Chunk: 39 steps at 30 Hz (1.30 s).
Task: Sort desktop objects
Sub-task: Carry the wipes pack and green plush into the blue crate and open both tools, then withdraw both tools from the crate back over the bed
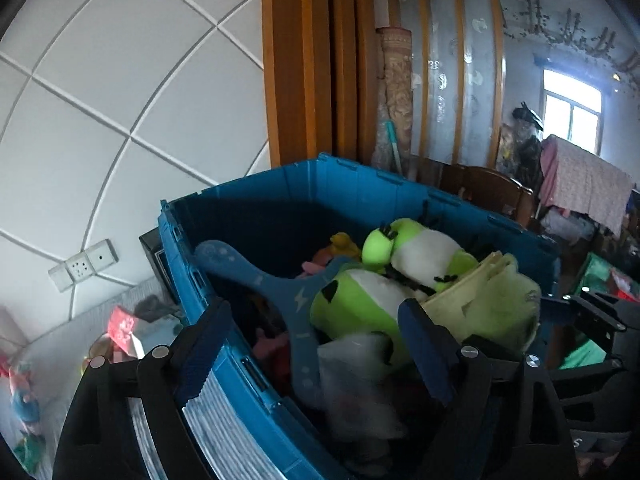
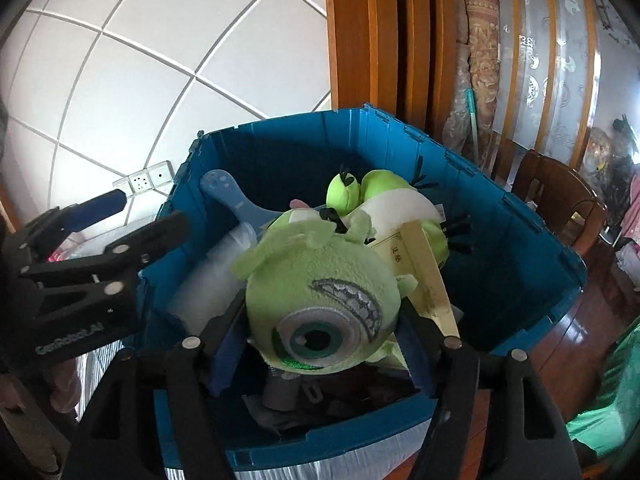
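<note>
Green one-eyed plush clamped between right hand-held gripper fingers, above blue crate. Left hand-held gripper jaws apart, straddling crate's near wall. Crate holds frog plush, blue paddle, cream box. White tiled wall, wooden door frame behind.

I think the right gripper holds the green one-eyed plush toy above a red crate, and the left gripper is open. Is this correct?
Not quite: the crate is blue, not red, as the right wrist view shows. The rest holds: the right gripper grips the green one-eyed plush toy above it, and the left gripper is open.
</note>
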Each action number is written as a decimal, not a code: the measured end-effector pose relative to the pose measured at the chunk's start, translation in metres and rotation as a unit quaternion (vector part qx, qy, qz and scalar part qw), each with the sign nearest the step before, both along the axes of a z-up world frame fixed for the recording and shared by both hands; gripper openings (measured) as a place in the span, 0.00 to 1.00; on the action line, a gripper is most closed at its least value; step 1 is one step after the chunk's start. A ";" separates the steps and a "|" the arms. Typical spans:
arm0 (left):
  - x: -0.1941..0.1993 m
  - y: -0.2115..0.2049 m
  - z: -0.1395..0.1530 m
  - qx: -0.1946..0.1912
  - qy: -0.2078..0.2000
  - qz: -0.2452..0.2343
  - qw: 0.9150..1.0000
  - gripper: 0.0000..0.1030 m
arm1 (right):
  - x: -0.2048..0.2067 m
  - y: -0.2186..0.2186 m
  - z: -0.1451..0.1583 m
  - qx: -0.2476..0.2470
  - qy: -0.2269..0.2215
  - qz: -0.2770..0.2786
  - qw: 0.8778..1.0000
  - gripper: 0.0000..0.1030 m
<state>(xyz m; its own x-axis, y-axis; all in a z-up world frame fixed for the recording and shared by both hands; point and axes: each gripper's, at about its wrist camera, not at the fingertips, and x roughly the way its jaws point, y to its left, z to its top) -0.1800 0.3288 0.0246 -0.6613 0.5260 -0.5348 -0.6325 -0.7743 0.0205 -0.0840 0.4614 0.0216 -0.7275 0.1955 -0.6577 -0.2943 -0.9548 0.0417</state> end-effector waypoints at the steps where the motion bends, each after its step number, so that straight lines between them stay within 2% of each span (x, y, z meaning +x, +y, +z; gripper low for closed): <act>1: -0.001 -0.002 0.000 0.001 -0.001 0.001 1.000 0.83 | -0.002 0.002 -0.001 0.001 0.002 -0.002 1.000 0.68; 2: -0.001 -0.003 0.001 0.002 -0.002 0.003 1.000 0.83 | -0.004 0.003 -0.002 0.002 0.003 -0.003 1.000 0.69; 4: 0.000 -0.005 0.002 0.003 -0.005 0.007 1.000 0.83 | -0.005 0.004 -0.001 0.004 0.008 -0.004 1.000 0.76; 6: 0.000 -0.008 0.002 0.002 -0.007 0.011 1.000 0.83 | -0.005 0.005 0.000 0.007 0.013 -0.006 1.000 0.90; 13: -0.002 -0.031 0.004 0.008 -0.006 0.033 0.999 0.83 | -0.008 -0.008 0.004 0.010 0.022 0.001 1.000 0.91; 19: -0.017 -0.079 -0.001 0.012 -0.016 0.087 0.996 0.83 | -0.021 -0.040 0.013 0.015 0.032 0.031 0.999 0.91; 24: -0.030 -0.129 -0.006 0.011 -0.023 0.141 0.990 0.83 | -0.043 -0.078 0.018 0.014 0.040 0.071 0.997 0.91; 28: -0.044 -0.185 -0.010 0.012 -0.027 0.199 0.980 0.83 | -0.063 -0.113 0.022 0.008 0.049 0.104 0.993 0.91; 33: -0.064 -0.263 -0.021 0.002 -0.037 0.277 0.960 0.83 | -0.097 -0.168 0.025 -0.005 0.065 0.161 0.985 0.91; 39: -0.096 -0.339 -0.052 -0.015 -0.076 0.347 0.935 0.83 | -0.155 -0.234 -0.003 -0.026 0.037 0.227 0.973 0.91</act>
<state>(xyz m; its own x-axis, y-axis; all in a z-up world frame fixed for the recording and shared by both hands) -0.2756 -0.0104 -0.0270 -0.7535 -0.0184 -0.6572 0.0250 -0.9997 -0.0007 -0.2387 0.2276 0.0190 -0.7772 -0.1888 -0.6003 0.1630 -0.9818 0.0977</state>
